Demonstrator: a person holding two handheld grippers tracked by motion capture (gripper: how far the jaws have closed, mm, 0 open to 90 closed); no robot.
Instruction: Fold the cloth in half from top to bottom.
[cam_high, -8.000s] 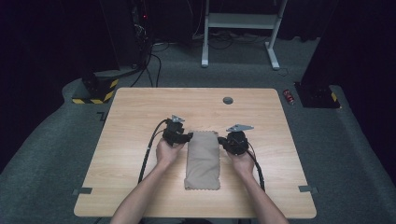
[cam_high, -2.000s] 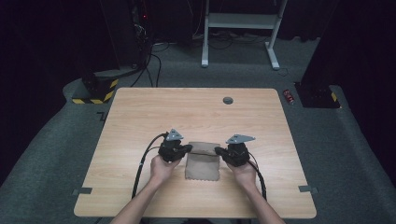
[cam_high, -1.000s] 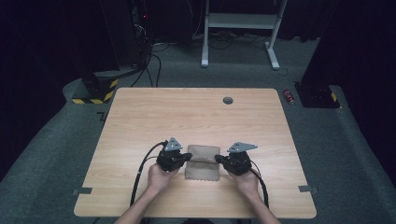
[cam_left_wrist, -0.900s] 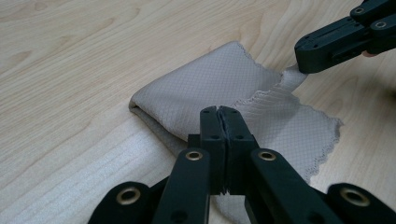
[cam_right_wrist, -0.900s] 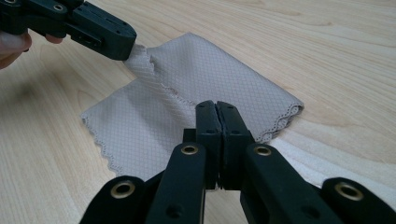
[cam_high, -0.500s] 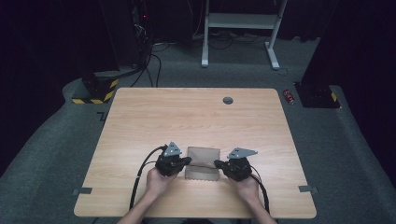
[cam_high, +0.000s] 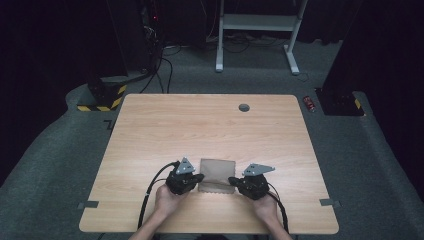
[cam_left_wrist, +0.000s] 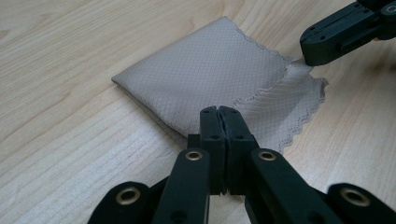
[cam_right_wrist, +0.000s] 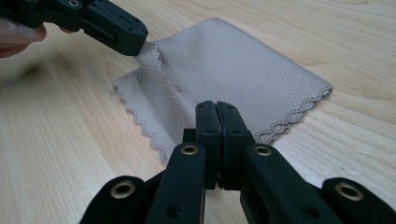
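Observation:
A beige cloth (cam_high: 217, 171) with scalloped edges lies folded near the front middle of the wooden table (cam_high: 210, 125). My left gripper (cam_high: 199, 178) is shut on the cloth's near left corner. My right gripper (cam_high: 231, 180) is shut on its near right corner. In the left gripper view my shut jaws (cam_left_wrist: 219, 111) sit at the cloth (cam_left_wrist: 210, 79), and the right gripper (cam_left_wrist: 303, 53) pinches a lifted corner. In the right gripper view my jaws (cam_right_wrist: 216, 106) are shut over the cloth (cam_right_wrist: 243, 74), while the left gripper (cam_right_wrist: 140, 44) pinches the other corner.
A small round grommet (cam_high: 244, 107) sits in the table's far side. Dark equipment, cables and a white frame (cam_high: 260, 30) stand on the floor beyond. A red can (cam_high: 310, 103) lies off the far right corner.
Both grippers have drawn the cloth's far edge toward the person, folding it from a long strip into a short rectangle. They now rest at its near corners.

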